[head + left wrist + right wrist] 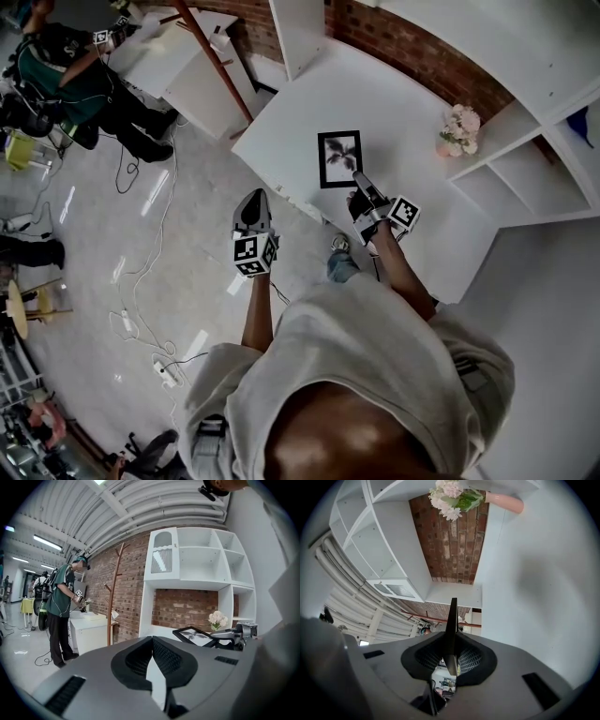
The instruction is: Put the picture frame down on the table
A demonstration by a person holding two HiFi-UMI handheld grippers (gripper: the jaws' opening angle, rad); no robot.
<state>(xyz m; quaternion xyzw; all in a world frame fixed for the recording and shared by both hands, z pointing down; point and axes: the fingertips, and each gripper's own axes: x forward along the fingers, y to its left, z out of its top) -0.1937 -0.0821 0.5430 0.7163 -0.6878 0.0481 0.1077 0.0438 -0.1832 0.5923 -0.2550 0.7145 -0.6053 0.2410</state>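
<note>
Picture frame [338,157] clamped edge-on in right claw [358,177] over table [300,108]; left claw [253,199] closed, holding nothing.

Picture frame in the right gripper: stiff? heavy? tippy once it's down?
Probably stiff: the picture frame juts out flat with the right gripper pinching just one edge. Likely light, for the same reason. Thin and flat, so laid on the table it shouldn't roll or tip; the front may be glass.

Black picture frame [339,159], white table [403,98], seemingly pink flowers [459,129].
</note>
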